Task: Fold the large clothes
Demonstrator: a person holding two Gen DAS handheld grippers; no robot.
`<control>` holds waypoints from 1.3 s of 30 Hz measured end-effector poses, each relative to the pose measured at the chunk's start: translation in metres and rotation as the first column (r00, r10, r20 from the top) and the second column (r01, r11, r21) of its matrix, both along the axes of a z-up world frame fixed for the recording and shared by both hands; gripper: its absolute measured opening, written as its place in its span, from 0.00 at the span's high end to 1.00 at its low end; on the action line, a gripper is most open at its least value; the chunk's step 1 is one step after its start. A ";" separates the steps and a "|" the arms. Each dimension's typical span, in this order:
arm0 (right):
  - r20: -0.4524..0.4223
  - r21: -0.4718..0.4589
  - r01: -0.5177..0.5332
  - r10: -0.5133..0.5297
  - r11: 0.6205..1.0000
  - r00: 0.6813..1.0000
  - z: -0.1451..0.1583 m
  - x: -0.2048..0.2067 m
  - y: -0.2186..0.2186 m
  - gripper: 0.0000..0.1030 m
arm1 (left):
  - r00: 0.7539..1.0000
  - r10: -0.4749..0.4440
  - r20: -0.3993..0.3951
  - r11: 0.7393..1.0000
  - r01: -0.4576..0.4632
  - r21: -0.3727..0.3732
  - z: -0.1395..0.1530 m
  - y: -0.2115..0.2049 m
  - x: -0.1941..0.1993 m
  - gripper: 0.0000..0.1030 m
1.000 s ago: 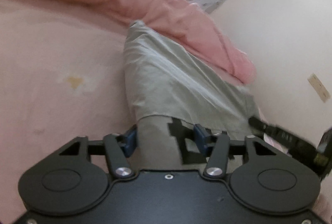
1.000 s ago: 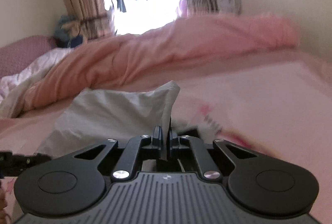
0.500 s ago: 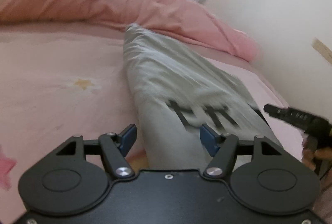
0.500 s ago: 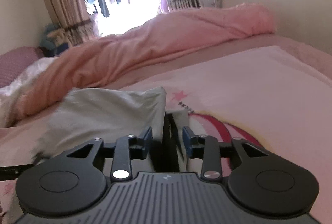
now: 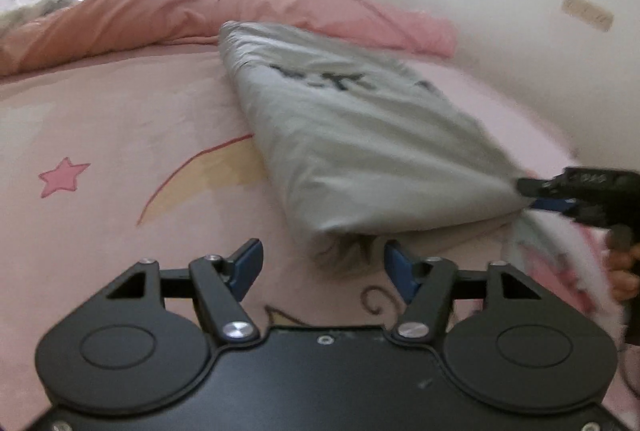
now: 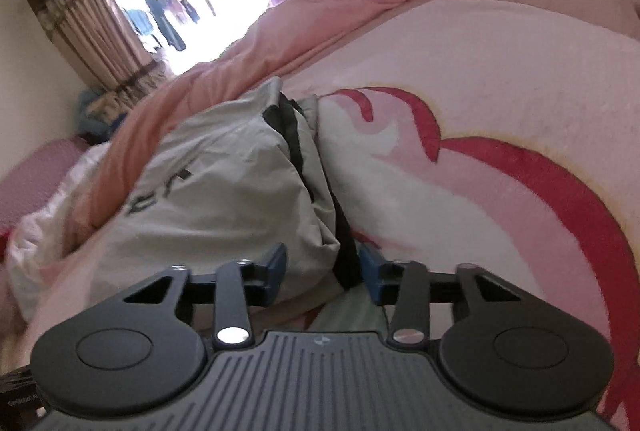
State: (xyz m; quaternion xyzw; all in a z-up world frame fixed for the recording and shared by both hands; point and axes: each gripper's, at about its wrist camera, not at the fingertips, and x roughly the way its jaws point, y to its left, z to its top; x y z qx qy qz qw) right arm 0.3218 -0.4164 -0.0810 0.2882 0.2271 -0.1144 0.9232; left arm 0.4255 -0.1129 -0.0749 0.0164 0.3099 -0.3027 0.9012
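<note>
Pink bed point(image 5: 100, 119) with a printed sheet: a pink star point(image 5: 63, 176), a yellow arc outlined in red point(image 5: 200, 179), and on the right wrist view a broad red and pink curved motif point(image 6: 520, 171). Folded grey garment point(image 5: 360, 151) with dark lettering lying directly on the sheet, one end near the rumpled pink duvet point(image 5: 160, 11) heaped along the far side. White bedding point(image 6: 36, 231) bunched beside the duvet at the left edge
</note>
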 end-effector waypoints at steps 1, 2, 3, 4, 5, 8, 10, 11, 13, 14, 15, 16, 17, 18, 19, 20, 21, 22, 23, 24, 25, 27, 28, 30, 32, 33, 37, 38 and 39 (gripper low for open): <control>-0.008 -0.020 0.013 -0.013 1.000 1.000 0.000 0.003 0.002 0.73 | 1.000 0.013 0.003 1.000 -0.013 0.017 -0.003 -0.004 0.002 0.61; -0.011 -0.038 0.019 -0.019 0.999 1.000 0.001 0.005 0.004 0.83 | 1.000 0.021 -0.004 1.000 -0.021 0.021 -0.004 -0.007 0.004 0.68; -0.006 -0.051 0.021 -0.021 0.998 1.000 0.001 0.003 0.007 0.86 | 1.000 0.021 -0.013 1.000 -0.021 0.004 -0.004 -0.011 0.011 0.73; 0.002 -0.062 0.023 -0.023 0.998 1.000 0.005 0.002 0.009 0.91 | 0.999 0.028 -0.024 0.999 -0.029 -0.016 -0.003 -0.010 0.011 0.78; 0.012 -0.082 0.028 -0.027 0.996 1.000 0.010 -0.001 0.011 0.94 | 0.999 0.038 -0.023 0.999 -0.039 -0.015 -0.001 -0.011 0.011 0.81; 0.059 -0.122 0.059 -0.052 0.991 0.997 0.021 -0.010 0.010 0.98 | 0.998 0.063 -0.004 0.998 -0.063 -0.017 0.008 -0.006 0.005 0.82; 0.029 -0.092 0.038 -0.035 0.995 0.999 0.014 -0.004 0.001 0.98 | 0.995 0.083 -0.053 0.997 -0.084 -0.002 -0.002 -0.006 0.011 0.82; 0.005 -0.071 0.027 -0.027 0.997 1.000 0.007 0.000 -0.002 0.98 | 0.993 0.094 -0.069 0.996 -0.094 0.001 -0.008 -0.005 0.015 0.82; -0.032 -0.082 0.005 -0.008 0.997 0.999 -0.008 0.006 -0.003 0.98 | 0.992 0.097 -0.077 0.995 -0.098 -0.019 -0.016 0.000 0.017 0.80; -0.035 -0.093 0.001 -0.005 0.996 0.999 -0.012 0.008 -0.002 0.98 | 0.991 0.100 -0.088 0.994 -0.104 -0.034 -0.018 0.004 0.019 0.76; -0.033 -0.100 0.001 -0.004 0.995 0.999 -0.013 0.009 -0.001 0.98 | 0.989 0.102 -0.105 0.993 -0.108 -0.051 -0.019 0.006 0.021 0.76; -0.032 -0.101 0.004 -0.008 0.995 0.999 -0.013 0.010 -0.001 0.97 | 0.987 0.100 -0.124 0.991 -0.109 -0.071 -0.020 0.010 0.023 0.75; -0.035 -0.103 0.003 -0.007 0.995 0.999 -0.011 0.010 -0.001 0.97 | 0.987 0.095 -0.132 0.992 -0.105 -0.072 -0.019 0.011 0.023 0.75; -0.040 -0.115 -0.002 -0.003 0.993 0.999 -0.009 0.011 0.000 0.97 | 0.987 0.091 -0.135 0.993 -0.100 -0.060 -0.016 0.010 0.021 0.76; -0.044 -0.133 -0.004 -0.002 0.991 0.999 -0.006 0.010 0.002 0.95 | 0.987 0.091 -0.133 0.995 -0.096 -0.031 -0.012 0.009 0.017 0.76; -0.045 -0.164 0.011 -0.018 0.986 0.999 -0.001 0.007 0.004 0.88 | 0.987 0.095 -0.127 0.995 -0.097 -0.009 -0.008 0.010 0.014 0.76; -0.035 -0.197 0.040 -0.048 0.979 0.998 0.005 0.000 0.008 0.82 | 0.987 0.106 -0.119 0.994 -0.106 0.004 -0.004 0.013 0.010 0.77; -0.010 -0.230 0.067 -0.071 0.971 0.997 0.013 -0.006 0.012 0.73 | 0.988 0.120 -0.102 0.993 -0.121 0.002 0.004 0.017 0.006 0.77; 0.017 -0.255 0.083 -0.082 0.963 0.997 0.019 -0.010 0.016 0.72 | 0.988 0.124 -0.088 0.992 -0.126 -0.015 0.010 0.020 0.003 0.77; 0.045 -0.271 0.083 -0.073 0.959 0.996 0.025 -0.014 0.020 0.72 | 0.989 0.127 -0.075 0.990 -0.130 -0.045 0.019 0.022 0.001 0.77; 0.071 -0.279 0.061 -0.043 0.958 0.997 0.032 -0.016 0.026 0.72 | 0.990 0.127 -0.065 0.988 -0.132 -0.079 0.029 0.024 0.001 0.77; 0.085 -0.290 -0.001 0.027 0.957 0.996 0.040 -0.013 0.038 0.72 | 0.994 0.101 -0.051 0.986 -0.107 -0.124 0.041 0.020 0.002 0.76; 0.077 -0.300 -0.024 0.049 0.954 0.996 0.040 -0.009 0.043 0.73 | 0.996 0.084 -0.037 0.986 -0.088 -0.138 0.044 0.014 0.004 0.76; 0.042 -0.316 -0.045 0.061 0.948 0.997 0.035 -0.001 0.050 0.73 | 0.997 0.064 -0.033 0.988 -0.068 -0.140 0.043 0.001 0.008 0.76; -0.003 -0.310 -0.061 0.063 0.949 0.998 0.023 0.008 0.051 0.73 | 0.996 0.040 -0.073 0.989 -0.050 -0.140 0.033 -0.008 0.014 0.77; -0.027 -0.301 -0.065 0.060 0.951 0.998 0.017 0.011 0.051 0.73 | 0.995 0.024 -0.098 0.989 -0.038 -0.140 0.025 -0.011 0.016 0.77; -0.069 -0.291 -0.058 0.040 0.955 0.997 -0.002 0.016 0.046 0.83 | 0.994 0.020 -0.104 0.992 -0.032 -0.121 0.003 -0.015 0.019 0.77; -0.064 -0.297 -0.054 0.037 0.953 0.997 -0.005 0.016 0.046 0.84 | 0.993 0.025 -0.118 0.990 -0.041 -0.138 -0.001 -0.012 0.021 0.77; -0.059 -0.295 -0.053 0.037 0.954 0.998 -0.006 0.016 0.045 0.84 | 0.991 0.027 -0.130 0.987 -0.047 -0.156 -0.004 -0.009 0.023 0.78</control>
